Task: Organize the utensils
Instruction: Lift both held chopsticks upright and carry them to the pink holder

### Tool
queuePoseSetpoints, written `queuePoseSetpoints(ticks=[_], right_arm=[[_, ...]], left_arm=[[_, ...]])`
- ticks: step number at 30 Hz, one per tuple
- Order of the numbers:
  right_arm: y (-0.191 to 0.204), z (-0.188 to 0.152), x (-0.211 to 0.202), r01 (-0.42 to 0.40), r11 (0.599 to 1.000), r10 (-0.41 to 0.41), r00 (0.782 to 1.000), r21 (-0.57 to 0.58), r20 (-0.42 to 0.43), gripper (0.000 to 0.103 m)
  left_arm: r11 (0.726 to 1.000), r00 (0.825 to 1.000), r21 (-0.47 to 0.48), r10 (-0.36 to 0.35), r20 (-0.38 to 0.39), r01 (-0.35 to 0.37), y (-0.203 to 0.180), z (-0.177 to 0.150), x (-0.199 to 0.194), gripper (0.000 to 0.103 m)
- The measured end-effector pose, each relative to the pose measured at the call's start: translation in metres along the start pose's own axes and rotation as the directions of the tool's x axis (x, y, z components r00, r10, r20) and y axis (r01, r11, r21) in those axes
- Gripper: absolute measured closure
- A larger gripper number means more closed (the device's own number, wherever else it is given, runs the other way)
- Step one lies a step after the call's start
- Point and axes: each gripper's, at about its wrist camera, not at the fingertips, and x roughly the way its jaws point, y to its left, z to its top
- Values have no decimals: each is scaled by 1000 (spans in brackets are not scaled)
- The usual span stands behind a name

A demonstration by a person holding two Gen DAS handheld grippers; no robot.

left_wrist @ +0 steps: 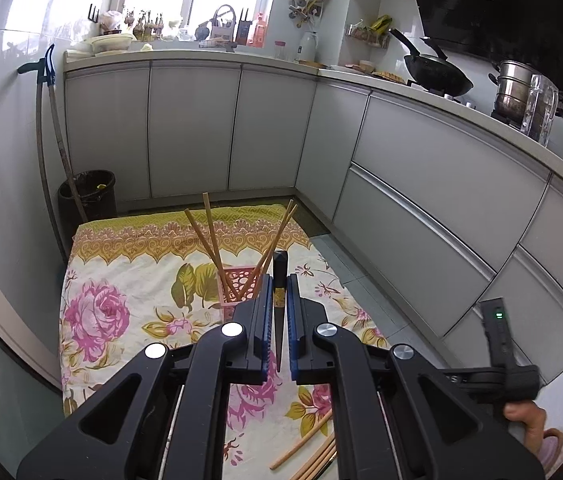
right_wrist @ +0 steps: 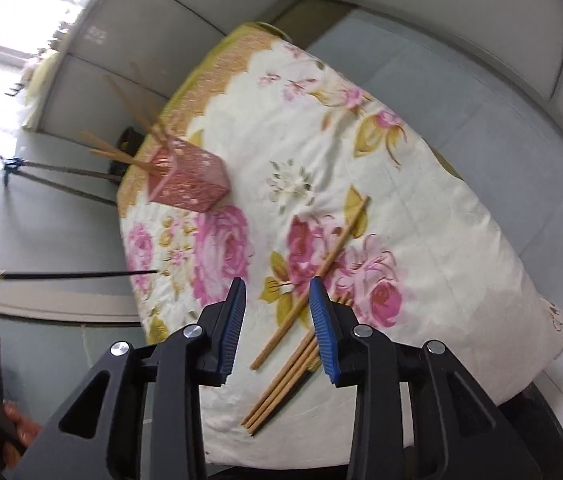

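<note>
**Chopsticks: one dark stick pinched, ready for the holder**

Chopsticks are split three ways on the flowered cloth (right_wrist: pixel 421 208). Several wooden ones already stand in the pink holder (right_wrist: pixel 189 186), which sits toward the far edge of the cloth. A loose bundle of wooden chopsticks (right_wrist: pixel 293 368) lies at the near edge, with one more stick lying slantwise just beyond it. My left gripper (left_wrist: pixel 280 320) pinches a single dark chopstick (left_wrist: pixel 280 280), its blue pads pressed against both sides of the stick.

I judge the step in hand to be dropping this dark stick into the holder. In the left wrist view the holder (left_wrist: pixel 237 284) sits just left of the pads and partly behind them, so I would shift left until the stick stands over the opening. From the right wrist view the dark stick (right_wrist: pixel 69 275) appears held above the cloth, off the cloth's left side. I would lower its thin end between the leaning wooden sticks before letting go. They fan outwards and could knock it aside or tip the light holder.

My left gripper points forward across the cloth toward the cabinets. My right gripper (right_wrist: pixel 277 300) hangs over the near edge with its fingers spread wide and nothing between them, tilted down over the loose bundle.
</note>
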Motion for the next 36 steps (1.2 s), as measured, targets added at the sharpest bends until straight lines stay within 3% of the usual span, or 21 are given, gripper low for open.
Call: queuePoseSetpoints(ticks=[6,12,14,16,19,23,27,31,36], right_arm=[[-21,28,65,200,976,-189,975,89,-120,69],[-8,45,107,362,926,-344,926,103,-158,71],[0,45,112,407,908,-393,910,99,-135,74],[9,42,116,466,880,-458,884,90,-97,92],[22,36,123,503,864,-502,864,26,-27,94],[41,22,129,481,868,-477,877,-122,65,94],[51,10,120,375,911,-365,927,-173,88,95],[72,0,78,286,935,-253,953,-212,170,97],[101,-24,13,216,917,-102,940,-336,326,97]], left_arm=[[1000,1000,5,-28,-12,28,6,-7,15,97],[999,999,-11,-52,-15,52,25,-10,24,97],[998,998,-27,-59,-11,59,34,-10,25,97],[997,998,-42,-66,-6,66,40,-10,25,97],[996,997,-59,-73,-4,72,47,-11,22,97],[995,997,-69,-71,12,71,52,-11,11,97],[995,998,-76,-64,29,66,57,-11,1,97],[994,997,-86,-57,46,61,61,-10,-6,97],[994,996,-86,-54,70,60,61,-8,-17,97]])
